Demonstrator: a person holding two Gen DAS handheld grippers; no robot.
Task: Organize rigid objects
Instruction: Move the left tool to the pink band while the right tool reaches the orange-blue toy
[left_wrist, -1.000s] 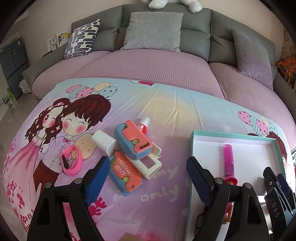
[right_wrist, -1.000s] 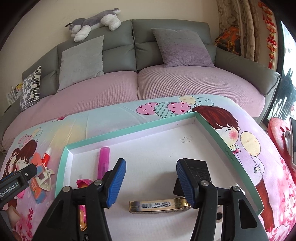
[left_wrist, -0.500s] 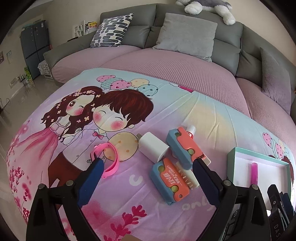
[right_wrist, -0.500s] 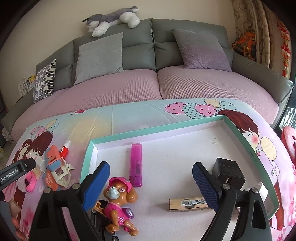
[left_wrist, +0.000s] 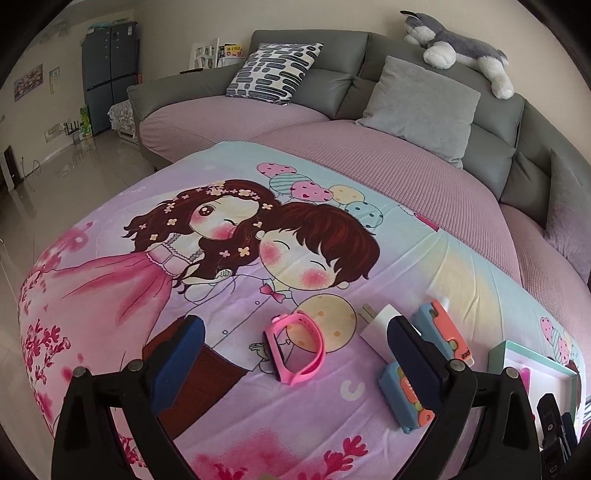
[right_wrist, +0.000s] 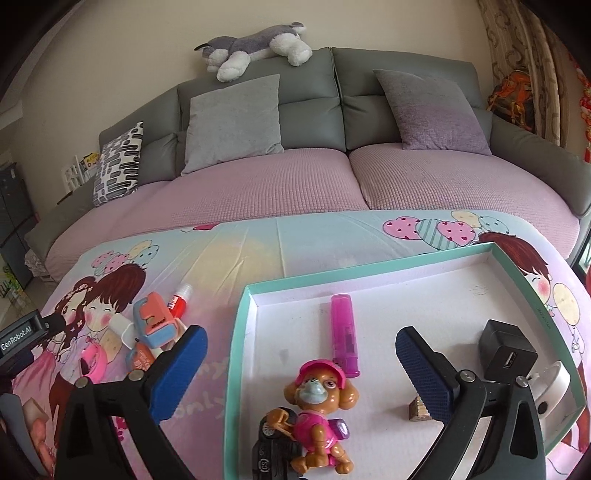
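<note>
On the cartoon-print bedspread (left_wrist: 229, 398), my left gripper (left_wrist: 295, 354) is spread wide around a pink wristband (left_wrist: 299, 347), untouched. My right gripper (right_wrist: 301, 360), jaws just opened and empty, frames the teal box (right_wrist: 240, 332); its finger hides a small brown block (right_wrist: 417, 408).

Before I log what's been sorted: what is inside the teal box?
Inside the teal box: a pink highlighter, a pup figure leaning on a black toy car, a black charger, a white round gadget. The right gripper hides most of a gold-edged item.
</note>
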